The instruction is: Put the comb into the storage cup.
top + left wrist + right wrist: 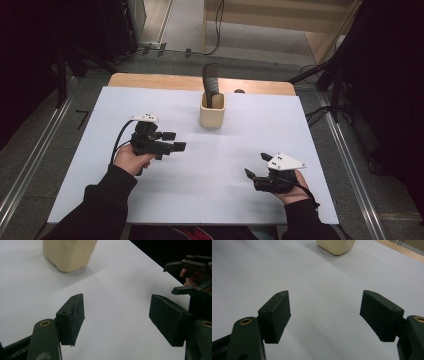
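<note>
We hold both hand-held grippers wide open and empty above the white tabletop (75, 165). The cream holder (212, 111) stands near the far edge, a dark comb (210, 80) upright inside it, long axis vertical. It lies toward two o'clock from our left hand-held gripper (174, 141), the nearer one, and toward eleven o'clock from our right hand-held gripper (256, 165).

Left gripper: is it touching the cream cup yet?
Apart. The high view shows bare white table between the left gripper and the cream cup; its own view shows open jaws, empty.
</note>
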The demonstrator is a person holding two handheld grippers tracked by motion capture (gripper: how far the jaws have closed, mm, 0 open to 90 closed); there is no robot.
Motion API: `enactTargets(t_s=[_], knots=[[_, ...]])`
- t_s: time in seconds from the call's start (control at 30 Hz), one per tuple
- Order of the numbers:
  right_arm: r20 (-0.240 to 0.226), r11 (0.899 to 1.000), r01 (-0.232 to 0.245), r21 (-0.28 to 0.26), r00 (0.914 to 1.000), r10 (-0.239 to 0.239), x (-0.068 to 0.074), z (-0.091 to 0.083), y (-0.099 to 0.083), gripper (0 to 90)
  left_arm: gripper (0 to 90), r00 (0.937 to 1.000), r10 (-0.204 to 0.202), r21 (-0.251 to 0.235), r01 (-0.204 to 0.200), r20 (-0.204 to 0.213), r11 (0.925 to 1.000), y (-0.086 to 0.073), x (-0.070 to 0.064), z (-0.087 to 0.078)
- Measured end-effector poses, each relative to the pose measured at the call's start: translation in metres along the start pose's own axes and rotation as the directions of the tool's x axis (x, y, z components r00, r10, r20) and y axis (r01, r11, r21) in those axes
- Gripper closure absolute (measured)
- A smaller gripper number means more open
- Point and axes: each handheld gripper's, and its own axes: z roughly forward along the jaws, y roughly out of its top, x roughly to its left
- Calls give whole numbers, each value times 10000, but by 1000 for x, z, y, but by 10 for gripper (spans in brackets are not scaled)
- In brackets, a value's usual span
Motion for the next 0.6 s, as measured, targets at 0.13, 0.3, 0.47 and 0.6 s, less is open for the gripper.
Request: enactTargets(t_s=[0.13,0.3,0.47,0.6], knots=[[2,10000,14,7,10000,-14,0,0,0,227,290,10000,-21,87,21,-56,10000,-4,-1,-1],[-9,10000,-12,-6,10000,12,0,0,1,227,290,9999,-97,157,97,-43,9998,-9,-2,-3],[-18,10000,29,-37,10000,-29,0,1,1,227,290,10000,-61,280,62,-41,9996,-13,-3,-5],[-18,10000,23,-15,10000,-23,0,1,2,227,290,10000,-20,352,22,-53,9994,-17,-5,-6]])
